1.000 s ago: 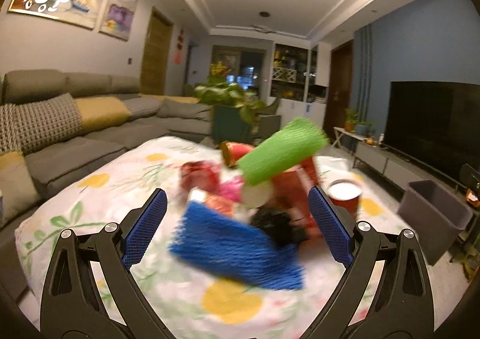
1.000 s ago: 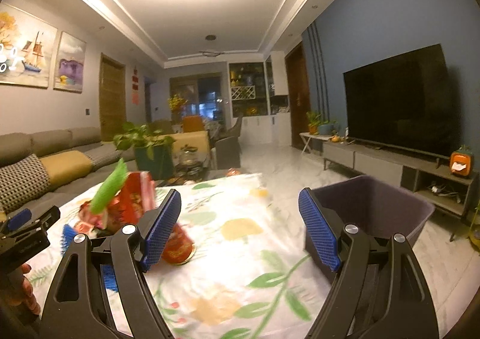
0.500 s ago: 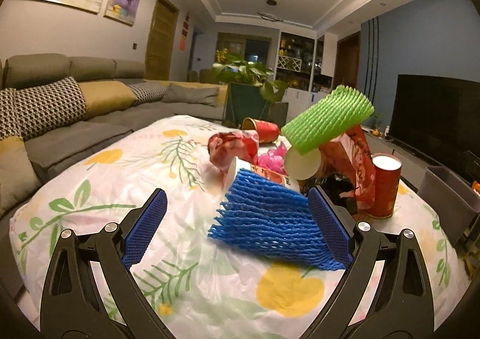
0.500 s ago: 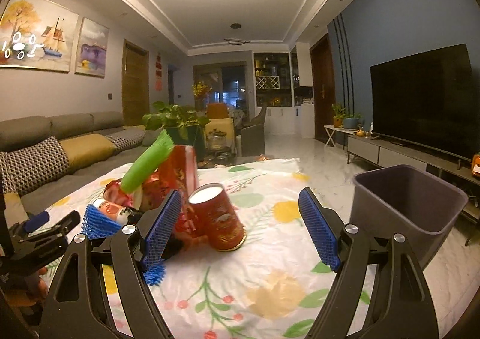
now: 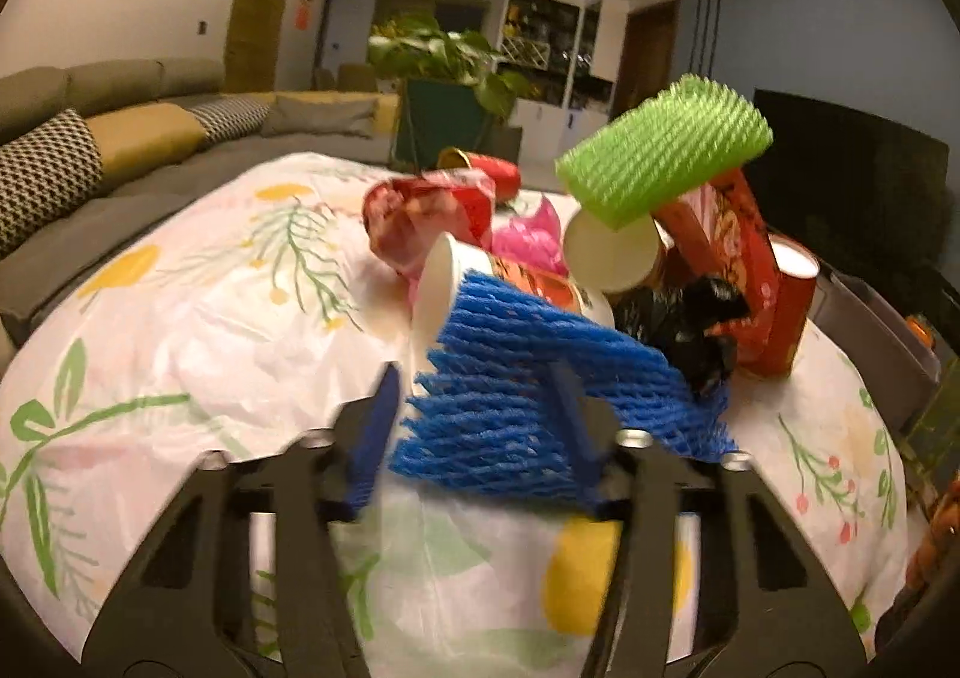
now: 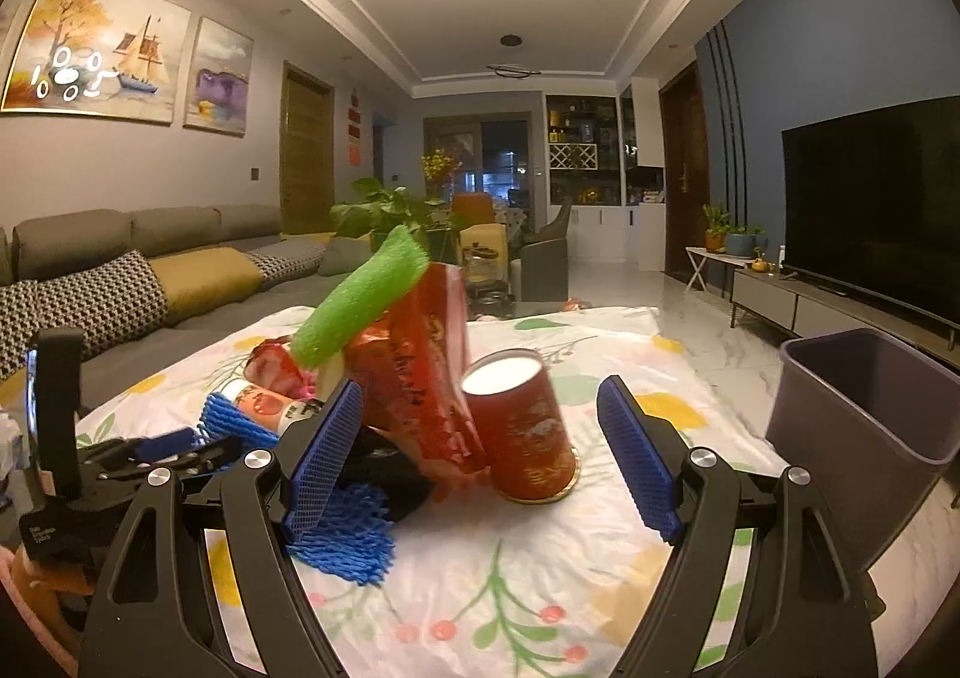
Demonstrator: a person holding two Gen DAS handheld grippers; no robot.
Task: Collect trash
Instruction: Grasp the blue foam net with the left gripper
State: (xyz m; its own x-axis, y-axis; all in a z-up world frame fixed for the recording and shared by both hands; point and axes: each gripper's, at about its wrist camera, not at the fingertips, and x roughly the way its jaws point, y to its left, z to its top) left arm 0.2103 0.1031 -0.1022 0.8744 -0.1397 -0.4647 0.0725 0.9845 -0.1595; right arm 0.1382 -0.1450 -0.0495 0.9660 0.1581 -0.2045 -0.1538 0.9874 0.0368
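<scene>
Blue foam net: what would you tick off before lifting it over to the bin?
1. Blue foam net between the left gripper's jaws: ok.
2. Grip firm: cannot tell; the picture is blurred.
3. Net free of other trash: not ok; a paper cup touches its far end.
4. Right gripper out of the way: ok; jaws open, holding nothing, facing the red cup.
5. Bin ready: ok; open top, standing beside the table.
</scene>
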